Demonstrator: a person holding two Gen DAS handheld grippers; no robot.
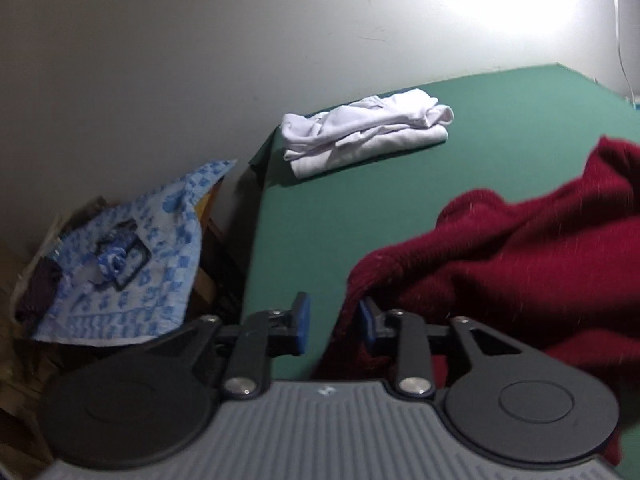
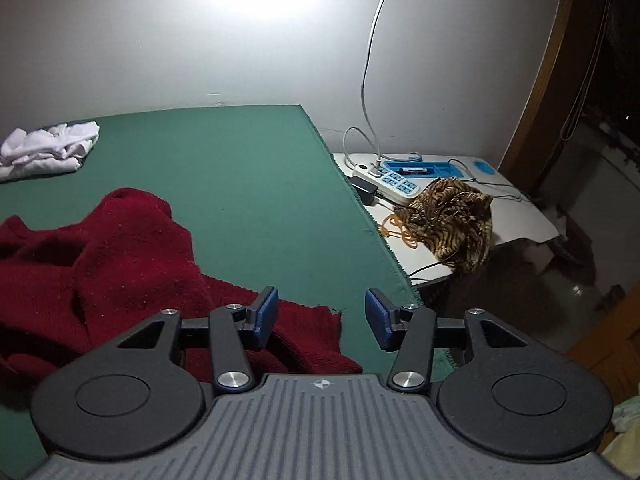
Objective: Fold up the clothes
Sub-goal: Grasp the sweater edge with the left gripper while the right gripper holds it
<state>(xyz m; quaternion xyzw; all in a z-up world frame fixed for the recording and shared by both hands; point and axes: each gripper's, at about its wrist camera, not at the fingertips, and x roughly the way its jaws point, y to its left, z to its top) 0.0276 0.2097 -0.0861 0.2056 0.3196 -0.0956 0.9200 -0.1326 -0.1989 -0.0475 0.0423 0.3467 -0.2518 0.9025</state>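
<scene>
A dark red knitted sweater (image 1: 520,248) lies crumpled on the green table cover (image 1: 312,216). My left gripper (image 1: 333,320) hovers at the sweater's left edge, jaws apart; the fabric's edge brushes past the right pad while the left pad is bare over the green cover. In the right wrist view the sweater (image 2: 120,248) spreads to the left, its hem running under my right gripper (image 2: 322,318). That gripper is open wide, with nothing pinched between its blue pads.
Folded white clothes (image 1: 364,132) (image 2: 48,146) sit at the table's far left corner. A blue patterned cloth (image 1: 132,256) covers clutter left of the table. A white side table (image 2: 516,216) on the right carries a power strip (image 2: 394,182), cables and a tiger-striped cloth (image 2: 456,224).
</scene>
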